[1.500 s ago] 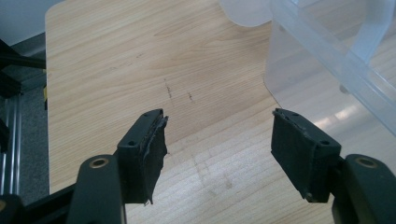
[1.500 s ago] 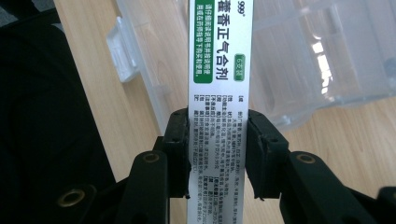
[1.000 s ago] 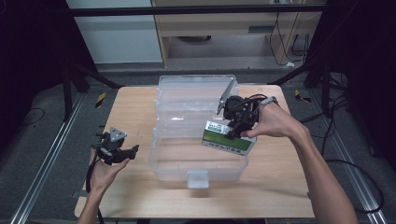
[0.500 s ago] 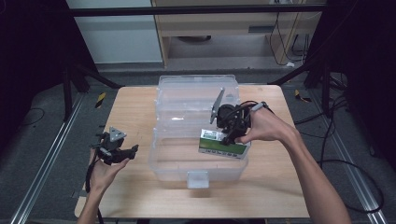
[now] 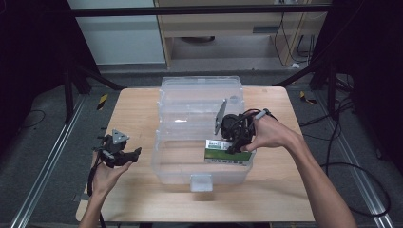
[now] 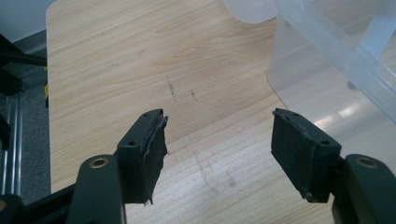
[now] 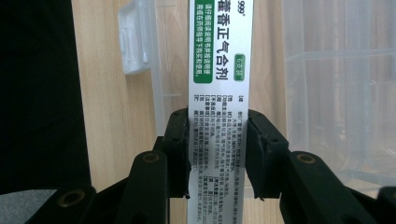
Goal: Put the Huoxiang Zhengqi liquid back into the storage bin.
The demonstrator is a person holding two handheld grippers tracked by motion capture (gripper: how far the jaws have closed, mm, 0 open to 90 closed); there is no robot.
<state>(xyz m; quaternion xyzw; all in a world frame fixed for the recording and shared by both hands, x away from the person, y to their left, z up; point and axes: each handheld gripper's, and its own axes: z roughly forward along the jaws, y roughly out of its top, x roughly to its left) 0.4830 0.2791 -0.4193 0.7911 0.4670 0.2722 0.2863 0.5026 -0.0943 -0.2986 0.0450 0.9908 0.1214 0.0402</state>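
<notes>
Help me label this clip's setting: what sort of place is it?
Probably a lab recording station: a light wooden table inside a black metal frame, loose black cables on grey floor, beige cabinet behind.

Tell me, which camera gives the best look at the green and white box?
The right gripper view: the box runs up the middle, its print sharp, clamped between the right claw. The high view shows it small, over the clear bin. The left gripper view looks at bare table.

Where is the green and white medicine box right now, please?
In the high view the green and white medicine box sits clamped in the right gripper, low inside the clear plastic storage bin, near its right front corner.
</notes>
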